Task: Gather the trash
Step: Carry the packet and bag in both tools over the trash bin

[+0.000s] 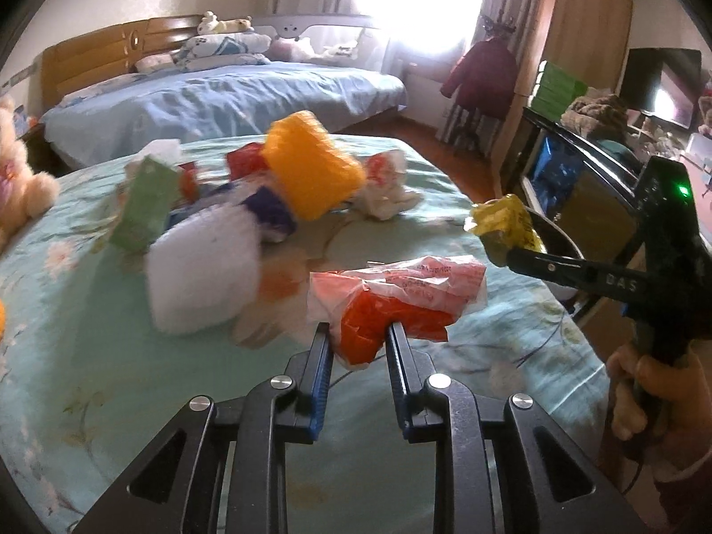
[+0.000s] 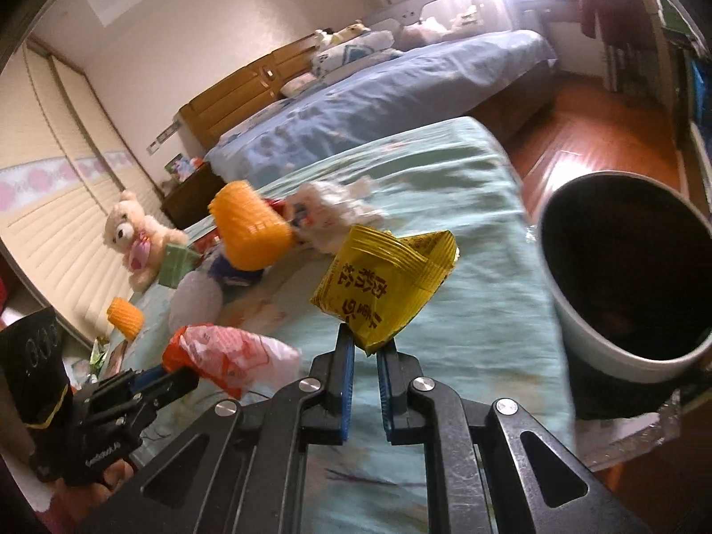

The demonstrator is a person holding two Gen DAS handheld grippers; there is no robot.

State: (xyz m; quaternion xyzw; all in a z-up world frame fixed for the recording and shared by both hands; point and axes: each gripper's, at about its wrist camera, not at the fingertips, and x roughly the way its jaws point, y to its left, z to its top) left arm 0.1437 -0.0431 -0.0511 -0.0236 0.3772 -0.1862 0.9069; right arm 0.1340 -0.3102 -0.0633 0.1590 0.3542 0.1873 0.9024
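Left jaws clamped on one red wrapper (image 1: 391, 311), right jaws on one yellow packet (image 2: 382, 285).

Trash pile (image 1: 249, 196) on the bed (image 1: 111, 356), teddy bear (image 2: 133, 240) behind, bin (image 2: 623, 276) right.

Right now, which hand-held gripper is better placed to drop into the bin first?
Right. The right hand-held gripper holds the yellow packet beside the bin; the left hand-held gripper, gripping the red-and-white wrapper, sits farther from it.
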